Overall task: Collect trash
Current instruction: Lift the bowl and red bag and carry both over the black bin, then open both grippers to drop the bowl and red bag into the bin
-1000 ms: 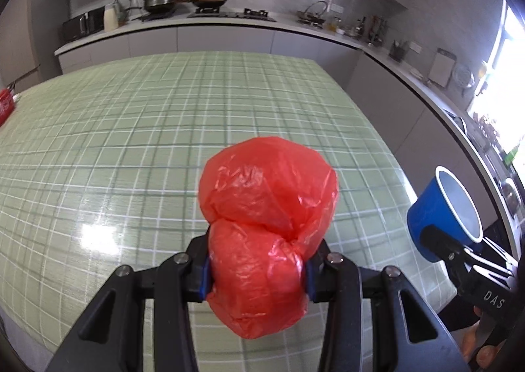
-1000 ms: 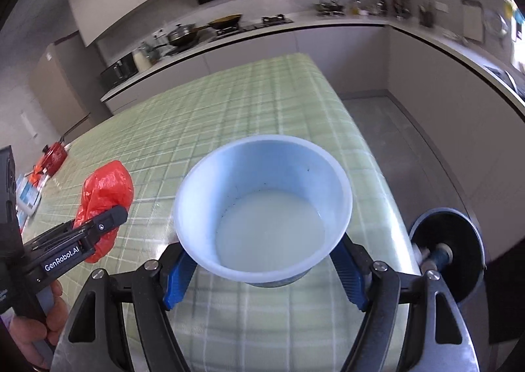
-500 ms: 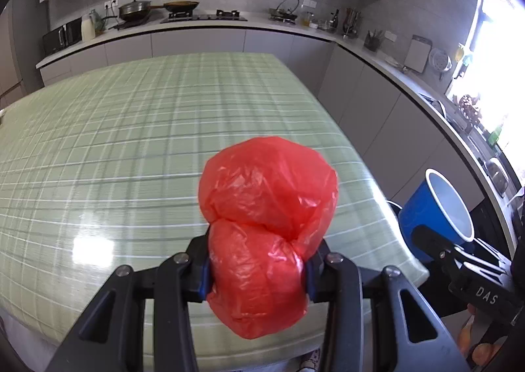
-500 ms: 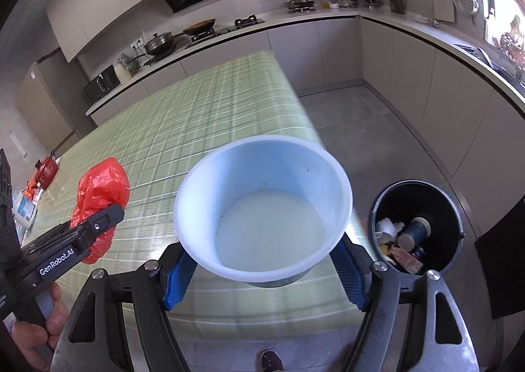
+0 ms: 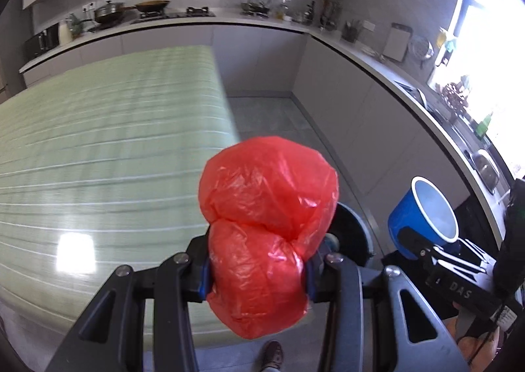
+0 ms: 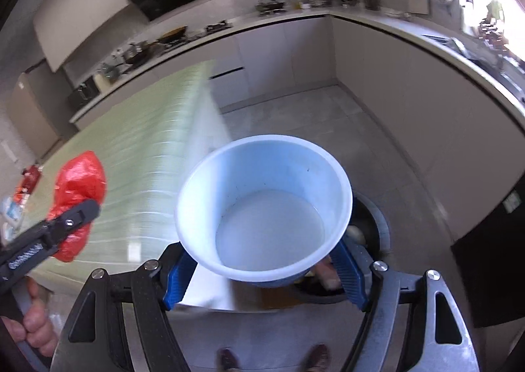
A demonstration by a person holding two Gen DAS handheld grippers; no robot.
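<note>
Whereas the green checked table filled both views 1 second ago, it is now seen shifted to the left, and grey floor and cabinet fronts are shown ahead. The black trash bin, glimpsed at the right edge of the right wrist view then, is now found directly beneath the held items.

The left gripper is held out level, its 2 jaws closed on the lower lobe of a crumpled red plastic bag, whose upper lobe bulges above the fingers. In the right wrist view the same bag is seen at the far left, over the table's near right corner, with the gripping hand visible below it. The table lies to the left, and the trash bin is partly hidden behind the bag's right side.

The right gripper is held to the right of the left one, its blue-padded jaws clamped on the sides of a blue cup, white inside, upright with its mouth toward the camera. The bin lies below and behind the cup, with some rubbish visible in it. In the left wrist view the cup is seen at the right, tilted.

A shoe is visible on the floor.
</note>
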